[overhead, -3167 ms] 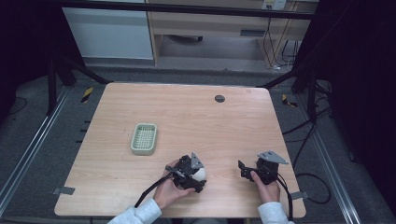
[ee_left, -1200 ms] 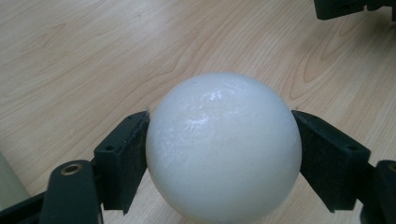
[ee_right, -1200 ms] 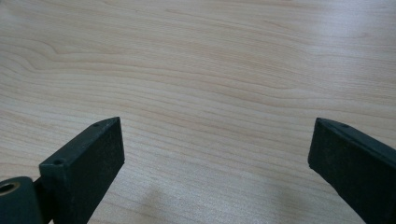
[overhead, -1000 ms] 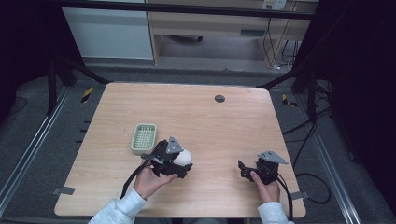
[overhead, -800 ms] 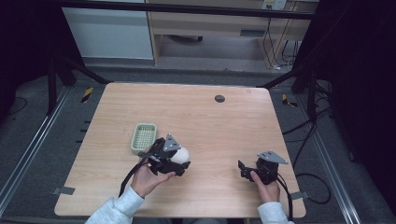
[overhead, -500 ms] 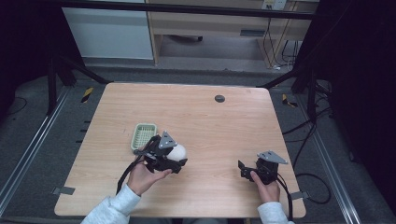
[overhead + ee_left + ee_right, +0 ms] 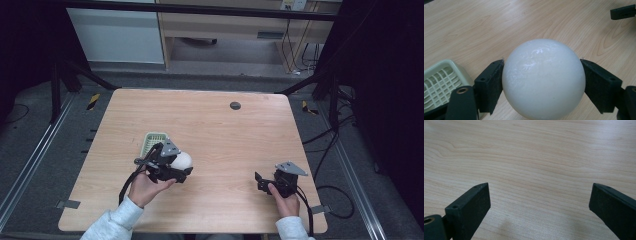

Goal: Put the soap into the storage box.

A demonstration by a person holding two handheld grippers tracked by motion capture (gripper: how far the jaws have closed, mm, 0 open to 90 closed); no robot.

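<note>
A wooden table [image 7: 210,125] seen from above, with a person's two forearms in pale sleeves coming in from the six o'clock edge. Each hand holds a black two-jaw gripper.

The left gripper [image 7: 181,167] sits toward seven o'clock of the table's centre. Its jaws are clamped on a white ball [image 7: 182,160], one jaw pressed flat against each side. In the left gripper view the ball [image 7: 543,78] is smooth, matt and slightly glossy on top, wedged between the two black pads and held above the wood.

A pale green basket [image 7: 152,142] with a lattice bottom lies on the table just beside the left gripper, at about ten o'clock from the ball. In the left gripper view its corner [image 7: 441,80] shows at nine o'clock, close to the left-hand jaw.

The right gripper [image 7: 260,181] rests near the table's five o'clock corner, well apart from the ball. Its jaws stand wide apart with nothing between them, bare wood grain showing in the gap.

A small dark round disc [image 7: 235,105] lies near the table's far edge, at about one o'clock.
</note>
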